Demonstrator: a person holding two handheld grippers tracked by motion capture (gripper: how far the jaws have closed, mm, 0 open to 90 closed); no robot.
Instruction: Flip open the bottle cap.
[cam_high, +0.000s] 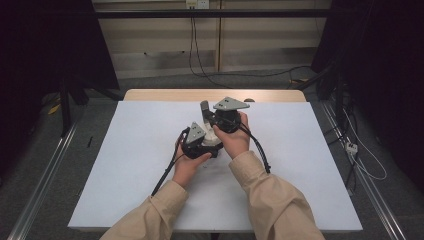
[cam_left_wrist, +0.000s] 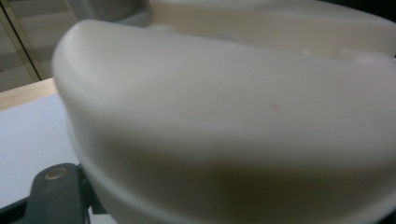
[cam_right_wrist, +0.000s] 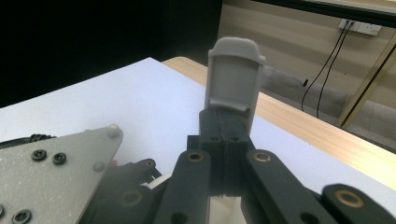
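Right gripper view looks along the right gripper (cam_right_wrist: 227, 133), and its two black jaws stand pressed together with no gap between them. Just beyond the jaw tips rises a grey clip-like piece (cam_right_wrist: 233, 81), upright, with a rounded top and a flat front face; whether the jaws pinch its lower end I cannot tell. At the lower left of this view is the grey plate (cam_right_wrist: 51, 175) of the left gripper, with small black screws in it.

Left gripper view is very close to a cream plastic thing (cam_left_wrist: 224, 121). Its surface is smooth and matt, with a rounded edge and a lower rim like a step, and it is out of focus. One black jaw link (cam_left_wrist: 53, 191) of the left gripper shows at the bottom left, beside this thing. The jaws seem closed, but what they hold is not clear from the pictures.

High view shows both grippers close together above the middle of the table, nearly touching. The left gripper (cam_high: 200, 142) sits low in the left hand (cam_high: 189, 162), and the right gripper (cam_high: 222, 117) is a little farther from the person, in the right hand (cam_high: 235, 140). The grey piece (cam_high: 205, 107) stands up between them at the far side. Under them is a white sheet (cam_high: 125, 160) that covers most of the wooden table (cam_high: 165, 95).
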